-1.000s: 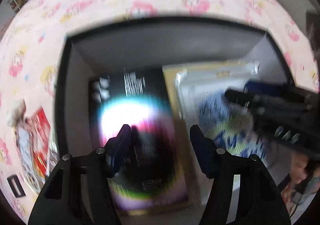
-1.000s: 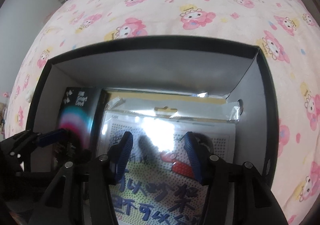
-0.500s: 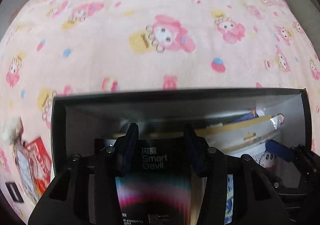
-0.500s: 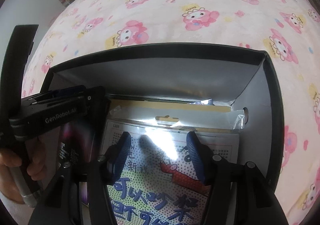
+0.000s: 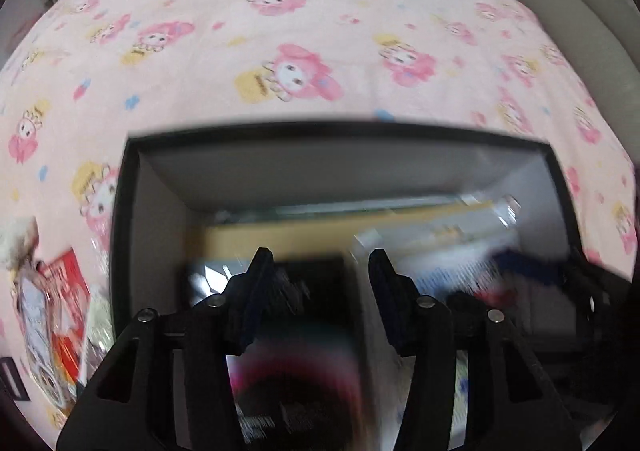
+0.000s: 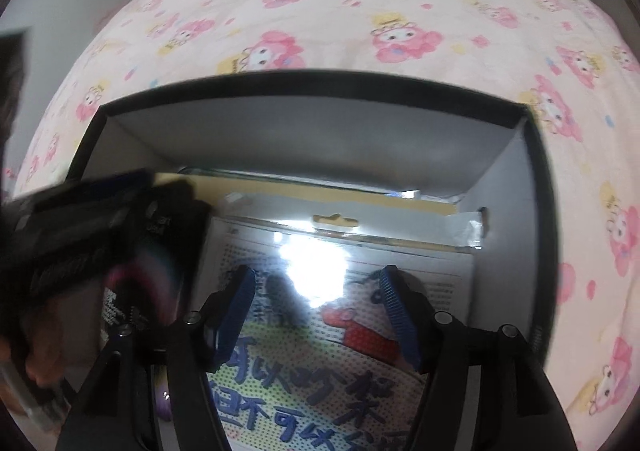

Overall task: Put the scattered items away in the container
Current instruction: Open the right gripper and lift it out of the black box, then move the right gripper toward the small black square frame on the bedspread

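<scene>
Left wrist: left gripper [image 5: 320,263] jaws apart, empty, over black box [image 5: 332,135]; black packet [image 5: 296,331] lies inside, blurred. Red packet [image 5: 60,311] outside on pink blanket [image 5: 280,11].

Right wrist: right gripper [image 6: 316,283] jaws apart, empty, above cartoon-print pack [image 6: 320,331] in box.

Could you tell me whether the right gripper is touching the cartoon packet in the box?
Cannot tell. In the right wrist view the open right gripper hangs over the cartoon packet, but neither view shows contact or gap.
</scene>
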Motion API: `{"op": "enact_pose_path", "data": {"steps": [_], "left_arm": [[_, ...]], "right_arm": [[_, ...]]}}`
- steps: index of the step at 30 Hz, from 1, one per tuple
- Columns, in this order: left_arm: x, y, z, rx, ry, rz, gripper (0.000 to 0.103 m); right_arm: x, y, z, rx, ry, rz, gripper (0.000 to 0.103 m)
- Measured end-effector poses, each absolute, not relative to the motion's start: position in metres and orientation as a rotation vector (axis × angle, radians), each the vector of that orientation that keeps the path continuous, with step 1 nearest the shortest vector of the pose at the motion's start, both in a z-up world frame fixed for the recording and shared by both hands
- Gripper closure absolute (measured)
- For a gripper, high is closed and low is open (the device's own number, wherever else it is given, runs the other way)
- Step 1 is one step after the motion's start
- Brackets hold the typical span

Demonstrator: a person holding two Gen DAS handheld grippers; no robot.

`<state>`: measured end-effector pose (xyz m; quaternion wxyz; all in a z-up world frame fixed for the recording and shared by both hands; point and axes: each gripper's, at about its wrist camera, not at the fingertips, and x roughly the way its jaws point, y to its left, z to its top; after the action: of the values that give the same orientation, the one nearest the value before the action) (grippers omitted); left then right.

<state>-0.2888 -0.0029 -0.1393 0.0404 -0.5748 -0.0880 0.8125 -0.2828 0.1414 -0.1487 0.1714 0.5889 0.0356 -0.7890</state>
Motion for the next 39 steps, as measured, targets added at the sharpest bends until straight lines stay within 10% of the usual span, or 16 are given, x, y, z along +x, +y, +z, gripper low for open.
{"op": "enact_pose_path", "data": {"steps": [16,39], "left_arm": [[-0.223,-0.021,-0.147,-1.876,-0.619,2.320,0.054],[-0.122,-0.009,-0.041,-1.490,-0.361,2.578,0.043]], "right_arm": [[-0.238,0.163,-0.154,1.746,-0.122,-2.128,0.042],[-0.144,0.163,-0.068,1.428,-0.161,-2.438,0.041]]}}
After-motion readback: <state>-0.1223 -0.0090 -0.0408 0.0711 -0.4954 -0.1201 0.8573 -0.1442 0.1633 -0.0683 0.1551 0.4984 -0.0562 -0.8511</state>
